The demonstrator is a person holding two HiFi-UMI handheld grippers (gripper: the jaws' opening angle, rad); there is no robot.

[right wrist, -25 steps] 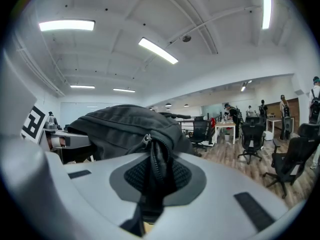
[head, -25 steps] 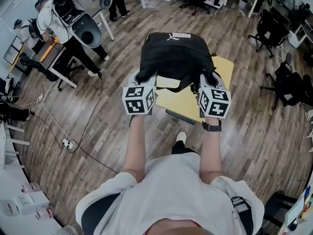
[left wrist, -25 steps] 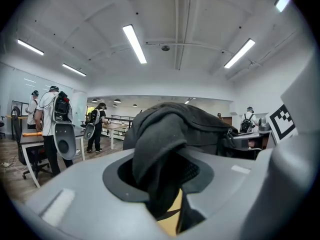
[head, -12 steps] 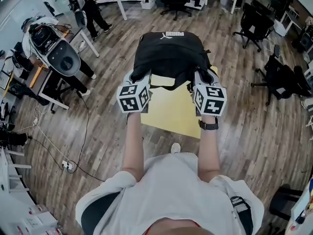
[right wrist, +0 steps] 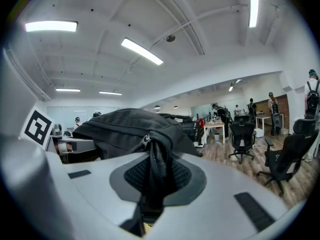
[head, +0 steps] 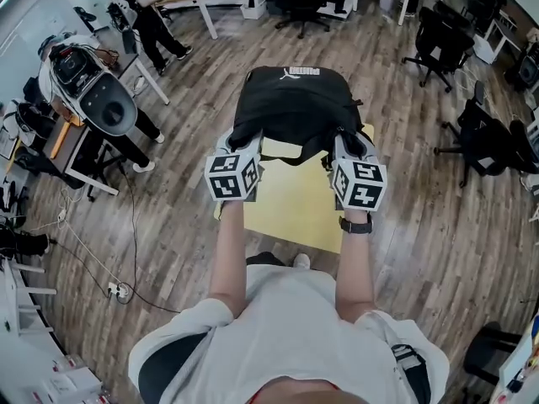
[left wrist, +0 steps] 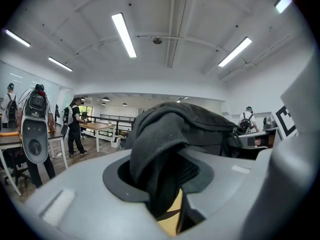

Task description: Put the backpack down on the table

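1. The yellow bench (head: 290, 213) stood just in front of the person, and nothing showed on its visible top. The step in hand looked like the carry over it, with the set-down not yet done. The next move would call for both tools to sink evenly until the pack's base rested on the top, and only then to let go.
2. Office chairs (head: 476, 137) at the far right, a standing person (head: 145, 17) and a white shell-like machine (head: 105, 99) at the far left were all well apart from the bench. None of them stood in the way.
3. The black backpack (head: 295, 99) hung in the air over the bench's far part, carried between the two tools.
4. The left tool (left wrist: 167, 184) was clenched on a thick fold of the pack's fabric. The right tool (right wrist: 152, 186) was clenched on a zipper seam.
5. A thin cable (head: 135, 217) trailed over the floor to the near left, which I judged the only trip risk.
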